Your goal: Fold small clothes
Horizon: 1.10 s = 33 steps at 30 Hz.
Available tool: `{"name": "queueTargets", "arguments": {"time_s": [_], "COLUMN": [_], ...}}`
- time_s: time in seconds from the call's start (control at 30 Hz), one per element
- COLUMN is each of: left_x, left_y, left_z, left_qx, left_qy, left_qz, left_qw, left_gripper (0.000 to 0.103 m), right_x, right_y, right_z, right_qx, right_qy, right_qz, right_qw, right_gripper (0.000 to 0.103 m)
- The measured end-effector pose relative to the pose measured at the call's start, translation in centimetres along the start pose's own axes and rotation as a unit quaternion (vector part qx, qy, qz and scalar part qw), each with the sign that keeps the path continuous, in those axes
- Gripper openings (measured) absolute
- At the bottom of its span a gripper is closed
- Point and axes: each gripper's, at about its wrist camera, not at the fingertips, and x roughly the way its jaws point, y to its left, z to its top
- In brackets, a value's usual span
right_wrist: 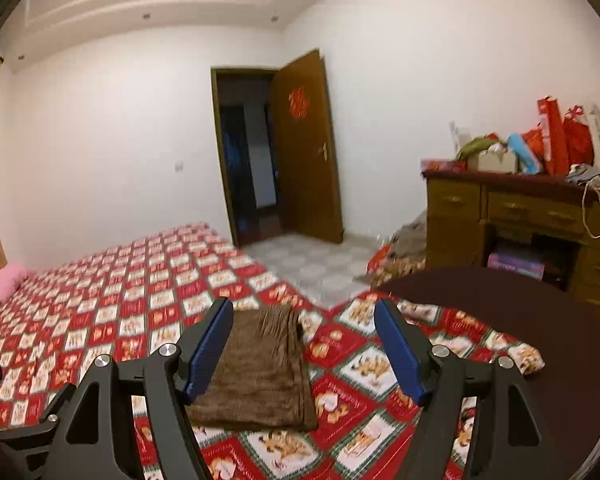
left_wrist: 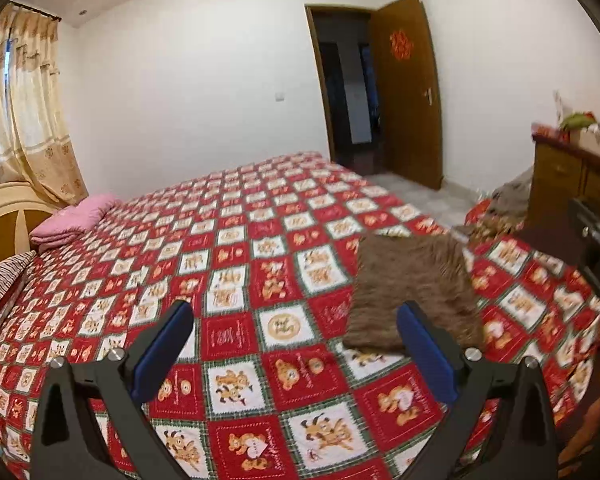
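Note:
A small brown garment (left_wrist: 414,288) lies folded in a flat rectangle on the red and white patterned bedspread (left_wrist: 236,264). In the right wrist view the brown garment (right_wrist: 260,368) lies between and below my fingers, nearer the left one. My left gripper (left_wrist: 296,336) is open and empty, held above the bed to the left of the garment. My right gripper (right_wrist: 304,332) is open and empty, above the garment's near end. Neither gripper touches the cloth.
A pink folded blanket (left_wrist: 76,216) and a striped pillow (left_wrist: 4,280) lie at the bed's head. A dark round table (right_wrist: 540,320) stands at the bed's right edge. A wooden desk (right_wrist: 520,216) with bags and boxes stands beyond it. An open door (right_wrist: 304,148) is behind.

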Motion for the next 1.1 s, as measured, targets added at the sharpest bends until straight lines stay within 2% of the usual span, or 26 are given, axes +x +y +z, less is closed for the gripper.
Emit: {"name": "queueTargets", "arguments": {"time_s": [0.07, 0.17, 0.43, 0.5, 1.1], "left_x": [-1.4, -2.9, -4.5, -4.7, -3.0], "left_y": [-0.1, 0.0, -0.6, -1.0, -1.9], "left_z": [0.4, 0.8, 1.4, 1.5, 1.5], "left_qx": [-0.005, -0.013, -0.020, -0.019, -0.011], "left_qy": [-0.028, -0.062, -0.110, -0.116, -0.083], "left_qz": [-0.007, -0.023, -0.057, -0.064, -0.062], "left_qw": [0.9996, 0.9978, 0.9921, 0.9910, 0.9946], "left_gripper": [0.103, 0.103, 0.103, 0.103, 0.103], "right_x": [-1.2, -2.4, -5.8, -6.2, -3.9], "right_y": [-0.1, 0.2, 0.7, 0.7, -0.4], "right_z": [0.3, 0.5, 0.8, 0.7, 0.4], "right_qx": [0.003, -0.007, -0.023, -0.027, -0.008], "right_qy": [-0.026, -0.057, -0.141, -0.155, -0.111], "right_qz": [-0.002, -0.005, -0.023, -0.034, -0.043], "right_qw": [1.000, 0.998, 0.989, 0.987, 0.993], "right_gripper": [0.075, 0.081, 0.082, 0.086, 0.088]}}
